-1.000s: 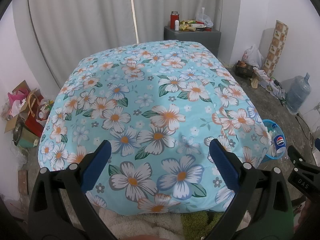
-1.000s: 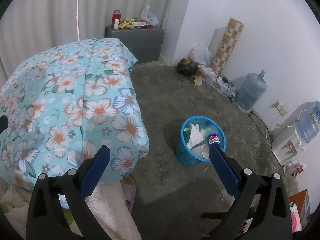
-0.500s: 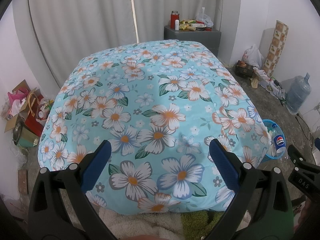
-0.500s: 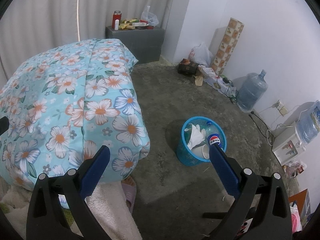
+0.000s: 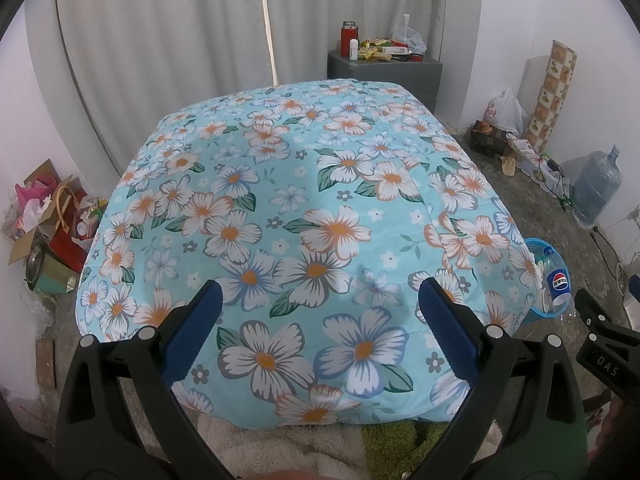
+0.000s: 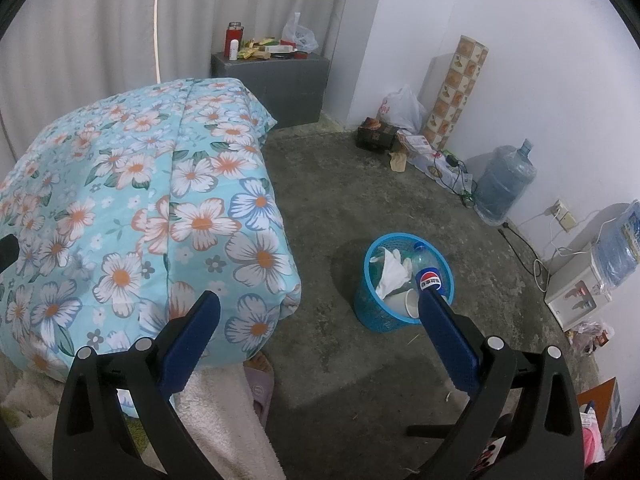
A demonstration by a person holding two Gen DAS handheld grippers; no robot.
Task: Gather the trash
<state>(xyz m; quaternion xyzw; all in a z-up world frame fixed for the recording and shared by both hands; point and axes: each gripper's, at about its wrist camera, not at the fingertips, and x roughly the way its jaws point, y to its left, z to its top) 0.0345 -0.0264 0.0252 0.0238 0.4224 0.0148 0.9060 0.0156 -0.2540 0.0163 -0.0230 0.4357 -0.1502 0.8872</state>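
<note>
Beside the bed's floral turquoise quilt (image 6: 132, 216), the round blue mesh plastic bin (image 6: 374, 312) is standing on the concrete floor (image 6: 360, 184), already holding a cola bottle (image 6: 429, 278), paper cup and white tissue. Left gripper (image 5: 316, 304) and right gripper (image 6: 320, 314) are both hovering spread wide, carrying nothing. Judging: between pickups, scanning; next move needs spotting loose litter.

A Pepsi bottle (image 6: 429, 280) in the blue wastebasket (image 6: 378, 312) carries the round logo with Chinese characters, too small to read surely. The black gripper body (image 5: 610, 364) at right reads "DAS".
</note>
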